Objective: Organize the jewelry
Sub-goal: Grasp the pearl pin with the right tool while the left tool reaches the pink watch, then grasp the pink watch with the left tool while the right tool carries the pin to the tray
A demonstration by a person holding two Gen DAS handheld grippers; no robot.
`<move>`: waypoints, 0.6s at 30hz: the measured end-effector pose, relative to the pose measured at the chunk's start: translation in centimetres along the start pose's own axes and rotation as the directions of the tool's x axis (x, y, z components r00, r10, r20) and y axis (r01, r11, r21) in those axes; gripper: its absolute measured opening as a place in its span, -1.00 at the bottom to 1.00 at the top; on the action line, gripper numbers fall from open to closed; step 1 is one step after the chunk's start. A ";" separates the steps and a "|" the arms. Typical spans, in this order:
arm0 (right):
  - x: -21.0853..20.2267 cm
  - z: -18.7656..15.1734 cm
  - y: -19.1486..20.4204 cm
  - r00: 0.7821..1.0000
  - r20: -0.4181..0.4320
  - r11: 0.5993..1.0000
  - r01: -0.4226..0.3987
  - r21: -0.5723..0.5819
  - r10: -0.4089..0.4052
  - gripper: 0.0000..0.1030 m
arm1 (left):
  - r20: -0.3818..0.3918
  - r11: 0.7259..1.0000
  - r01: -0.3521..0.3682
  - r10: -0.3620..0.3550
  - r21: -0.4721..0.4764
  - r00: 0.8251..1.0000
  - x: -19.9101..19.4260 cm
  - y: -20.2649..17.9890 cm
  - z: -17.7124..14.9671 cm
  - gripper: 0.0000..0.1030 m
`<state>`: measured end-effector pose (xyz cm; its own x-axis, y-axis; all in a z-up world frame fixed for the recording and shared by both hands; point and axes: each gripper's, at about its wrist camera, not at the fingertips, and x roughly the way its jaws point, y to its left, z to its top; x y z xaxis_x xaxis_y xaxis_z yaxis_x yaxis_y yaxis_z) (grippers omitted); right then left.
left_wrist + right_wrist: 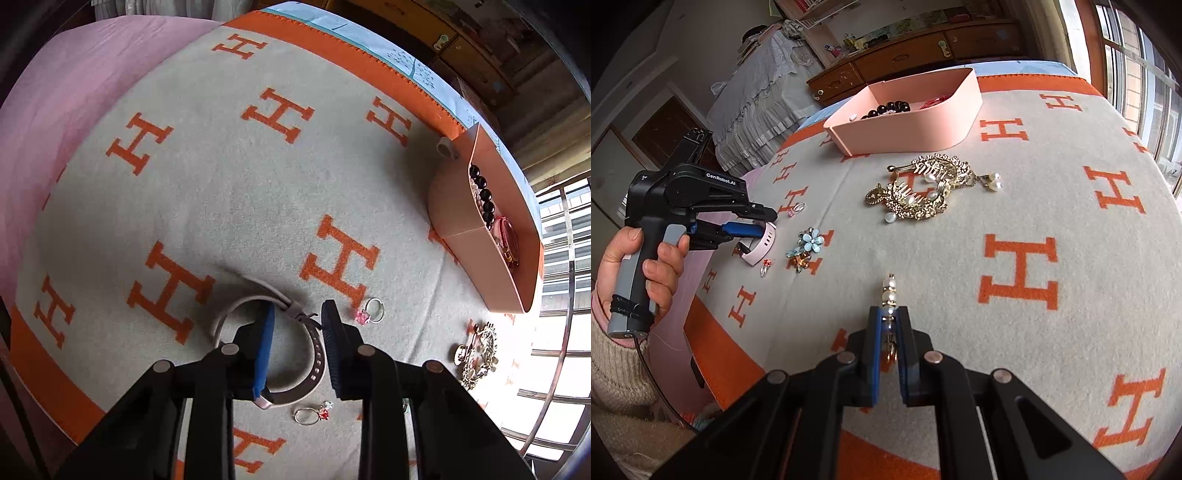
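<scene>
With beads and a red bracelet already in the pink tray (908,125) at twelve o'clock, the right gripper (889,325) clamps a pearl clip (888,291), the left gripper (297,314) straddles the watch band (317,354) without visibly pinching it, and rings (371,312), flower clips (809,242) and gold comb (923,192) remain out.

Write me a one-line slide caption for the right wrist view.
Right gripper holds a pearl hairpin above the H-patterned blanket; left gripper reaches the pink watch strap.
</scene>
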<state>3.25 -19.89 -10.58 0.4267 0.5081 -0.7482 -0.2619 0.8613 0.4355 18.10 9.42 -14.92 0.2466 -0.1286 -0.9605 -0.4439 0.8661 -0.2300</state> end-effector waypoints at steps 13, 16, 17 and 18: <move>0.0 0.0 -0.2 1.000 0.006 1.000 -0.009 0.013 0.009 -0.86 | -0.042 0.995 0.010 -0.006 0.103 0.999 0.3 -0.7 1.5 -0.61; 0.0 0.0 -0.1 1.000 0.005 1.000 -0.003 0.010 0.003 -0.86 | -0.046 0.995 0.000 0.005 0.103 0.999 0.6 -1.1 2.0 -0.37; 0.1 0.0 0.0 1.000 0.005 1.000 -0.002 0.010 0.002 -0.86 | -0.045 0.995 -0.003 0.008 0.104 0.999 0.6 -1.2 2.0 -0.26; 0.1 0.0 0.0 1.000 0.005 1.000 0.000 0.009 0.000 -0.86 | -0.041 0.994 -0.016 0.021 0.107 0.999 0.7 -1.4 2.0 -0.03</move>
<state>3.29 -19.86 -10.63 0.4306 0.5083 -0.7458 -0.2540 0.8612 0.4403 20.63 9.14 -14.93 0.2017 -0.1304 -0.9707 -0.3534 0.9147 -0.1963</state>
